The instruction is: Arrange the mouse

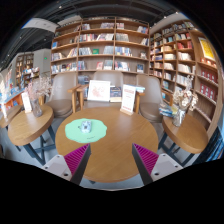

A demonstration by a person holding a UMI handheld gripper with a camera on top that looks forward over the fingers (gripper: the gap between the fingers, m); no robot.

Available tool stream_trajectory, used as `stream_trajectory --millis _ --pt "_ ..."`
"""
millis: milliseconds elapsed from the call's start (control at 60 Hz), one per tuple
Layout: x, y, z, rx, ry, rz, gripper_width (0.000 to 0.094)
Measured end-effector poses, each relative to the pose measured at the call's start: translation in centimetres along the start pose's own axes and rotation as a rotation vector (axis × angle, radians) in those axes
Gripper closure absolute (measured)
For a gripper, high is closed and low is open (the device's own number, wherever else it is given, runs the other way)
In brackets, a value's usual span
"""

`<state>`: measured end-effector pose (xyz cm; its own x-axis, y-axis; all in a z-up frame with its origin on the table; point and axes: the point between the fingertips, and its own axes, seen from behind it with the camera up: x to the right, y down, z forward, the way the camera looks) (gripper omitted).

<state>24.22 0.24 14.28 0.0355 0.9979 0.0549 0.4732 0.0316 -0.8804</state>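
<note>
A small grey-blue mouse [87, 126] rests on a green mouse mat [85, 129] on the far half of a round wooden table [112, 150]. My gripper [111, 160] is open over the table's near side, its two pink-padded fingers [76, 158] spread wide apart with only bare wood between them. The mouse and mat lie well beyond the fingertips, slightly to the left. Nothing is held.
Other wooden tables stand to the left [28, 124] and right [186, 134], the right one carrying small items. Upright boards [100, 91] and a chair [79, 97] stand behind the table. Bookshelves [100, 48] line the back walls.
</note>
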Motion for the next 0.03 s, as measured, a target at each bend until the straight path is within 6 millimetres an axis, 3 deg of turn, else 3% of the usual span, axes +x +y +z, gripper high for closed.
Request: stream_trajectory --millis 33 --pt "0.54 0.11 -0.05 0.001 0.009 0.005 0.0080"
